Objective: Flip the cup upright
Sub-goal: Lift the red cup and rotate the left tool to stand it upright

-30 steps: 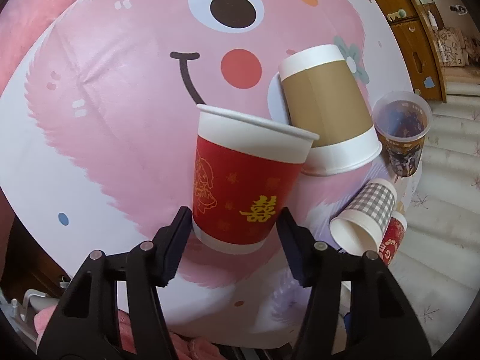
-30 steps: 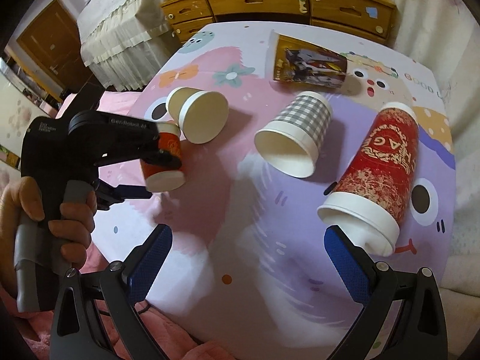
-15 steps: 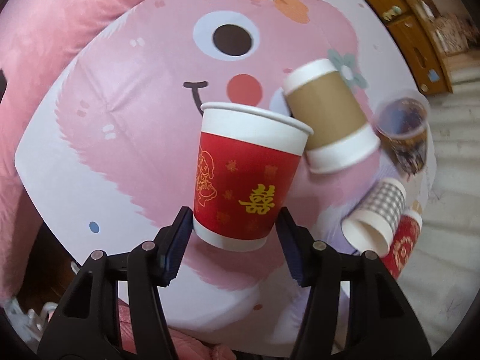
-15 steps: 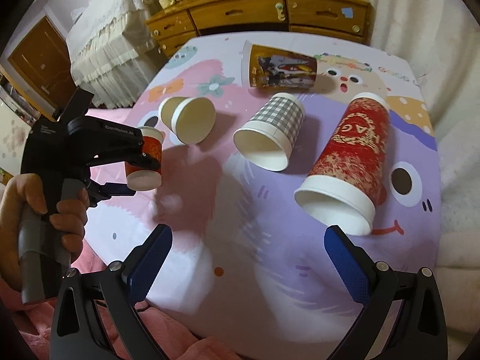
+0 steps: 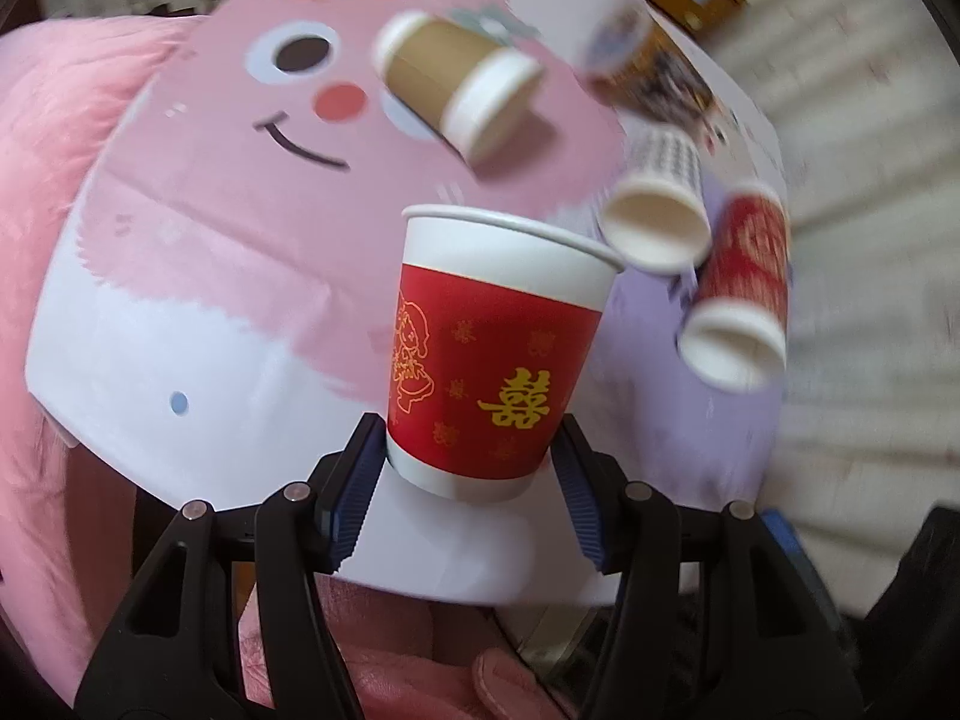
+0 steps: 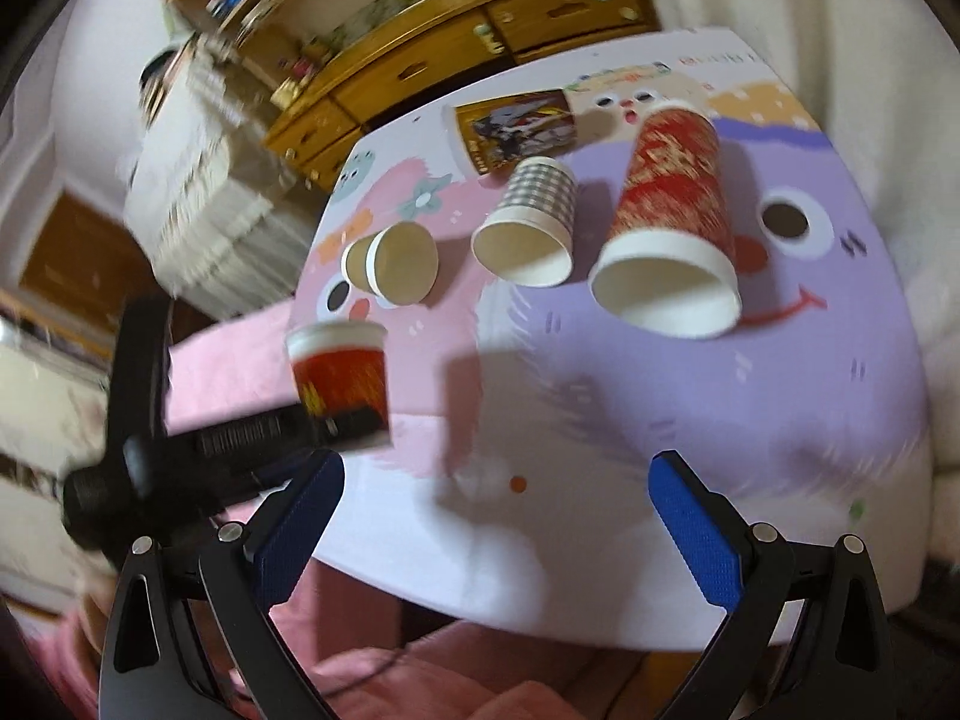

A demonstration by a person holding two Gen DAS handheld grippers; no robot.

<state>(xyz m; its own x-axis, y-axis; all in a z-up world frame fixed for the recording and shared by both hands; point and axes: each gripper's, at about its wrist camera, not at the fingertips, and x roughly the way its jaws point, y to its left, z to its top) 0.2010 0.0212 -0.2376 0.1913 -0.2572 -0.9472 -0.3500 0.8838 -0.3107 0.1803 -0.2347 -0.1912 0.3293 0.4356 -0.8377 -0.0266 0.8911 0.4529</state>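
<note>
My left gripper (image 5: 468,474) is shut on the base of a small red paper cup (image 5: 492,354) with gold characters. The cup is upright, mouth up, held above the near edge of the cartoon-printed table (image 5: 198,312). In the right wrist view the same red cup (image 6: 339,369) shows in the left gripper (image 6: 345,420) at the table's left side. My right gripper (image 6: 492,516) is open and empty, hovering over the table's near edge.
Other cups lie on their sides on the table: a brown cup (image 6: 396,264), a checked cup (image 6: 531,231), a tall red cup (image 6: 672,228) and a picture-printed cup (image 6: 516,129). A wooden dresser (image 6: 456,42) stands behind. Pink bedding (image 5: 42,192) lies to the left.
The left gripper has carried the red cup back toward the near table edge, now fully upright. The right gripper has swung closer to the table and turned left.
</note>
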